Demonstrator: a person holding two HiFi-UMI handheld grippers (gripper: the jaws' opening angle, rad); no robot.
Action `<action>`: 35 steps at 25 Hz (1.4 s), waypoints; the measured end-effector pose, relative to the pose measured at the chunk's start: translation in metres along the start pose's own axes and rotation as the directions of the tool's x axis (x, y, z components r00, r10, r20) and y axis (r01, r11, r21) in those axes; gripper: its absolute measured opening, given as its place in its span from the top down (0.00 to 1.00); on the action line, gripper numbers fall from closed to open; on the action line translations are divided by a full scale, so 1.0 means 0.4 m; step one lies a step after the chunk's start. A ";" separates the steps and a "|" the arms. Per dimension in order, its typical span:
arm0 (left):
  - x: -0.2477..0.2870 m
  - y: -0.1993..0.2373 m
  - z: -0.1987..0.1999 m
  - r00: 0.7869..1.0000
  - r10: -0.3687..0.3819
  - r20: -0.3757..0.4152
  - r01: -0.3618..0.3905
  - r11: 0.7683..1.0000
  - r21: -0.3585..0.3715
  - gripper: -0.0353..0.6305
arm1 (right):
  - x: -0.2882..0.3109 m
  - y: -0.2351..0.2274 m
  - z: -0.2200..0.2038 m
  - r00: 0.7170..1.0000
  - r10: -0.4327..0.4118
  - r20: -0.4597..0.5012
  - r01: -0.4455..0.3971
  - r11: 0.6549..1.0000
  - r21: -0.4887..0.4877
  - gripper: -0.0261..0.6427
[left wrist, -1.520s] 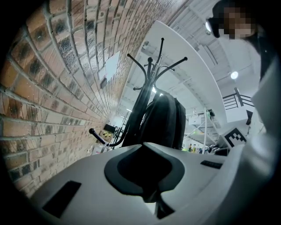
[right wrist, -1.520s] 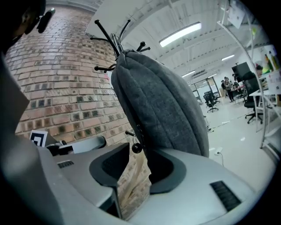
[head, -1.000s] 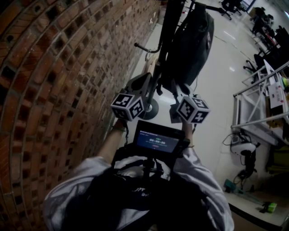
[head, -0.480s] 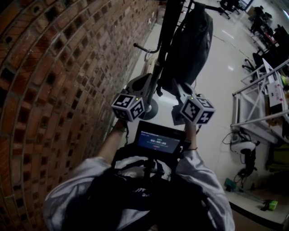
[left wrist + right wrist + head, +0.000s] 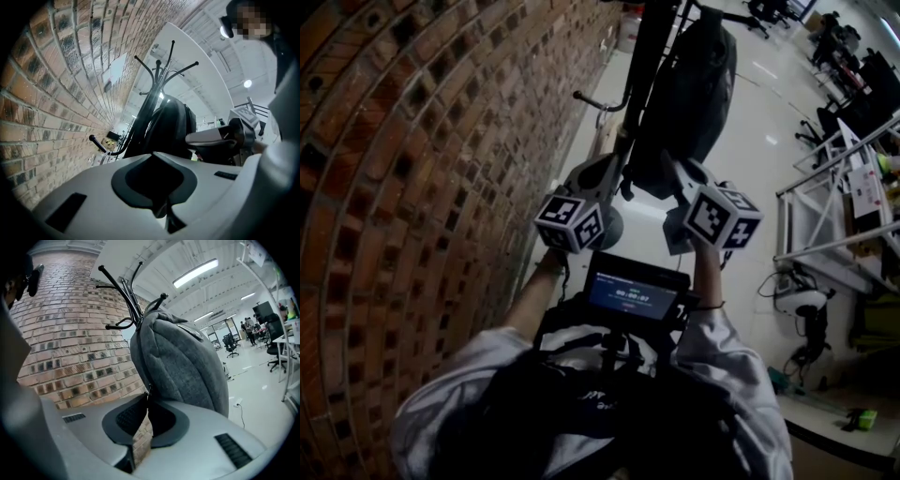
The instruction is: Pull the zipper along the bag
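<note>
Grey bag [image 5: 684, 84] hangs on coat rack [image 5: 649, 56] by brick wall [image 5: 412, 187], at 12 o'clock from both grippers. R gripper [image 5: 147, 397] is at bag's lower edge, jaws closing, tips pinching small zipper tab [image 5: 148, 390]. L gripper [image 5: 153, 157] sits at its 9 o'clock, jaws together w/ nothing btwn, near rack pole.
</note>
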State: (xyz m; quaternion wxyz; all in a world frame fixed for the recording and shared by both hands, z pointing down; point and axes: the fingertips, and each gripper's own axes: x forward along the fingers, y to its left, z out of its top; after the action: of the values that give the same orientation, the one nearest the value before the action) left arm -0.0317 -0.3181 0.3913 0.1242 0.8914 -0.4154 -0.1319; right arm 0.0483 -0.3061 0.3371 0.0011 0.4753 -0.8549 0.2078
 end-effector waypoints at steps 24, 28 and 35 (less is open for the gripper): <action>0.029 -0.041 0.023 0.998 -0.069 0.006 0.069 0.997 0.030 0.94 | -0.024 0.058 0.174 0.999 -0.029 0.040 0.028 0.999 0.029 0.94; 0.026 -0.066 0.026 0.996 -0.089 0.003 0.088 0.995 0.038 0.94 | -0.025 0.060 0.178 0.998 -0.057 0.003 0.057 0.993 0.103 0.94; 0.035 -0.101 0.015 0.992 -0.124 -0.001 0.123 0.992 0.027 0.94 | -0.031 0.082 0.253 0.995 -0.040 -0.096 0.046 0.996 0.072 0.92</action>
State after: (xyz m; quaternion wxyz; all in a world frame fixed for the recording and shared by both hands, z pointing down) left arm 0.0036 -0.3042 0.3705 0.1038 0.9170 -0.3612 -0.1340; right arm 0.0482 -0.3168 0.2307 0.0284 0.4830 -0.8352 0.2614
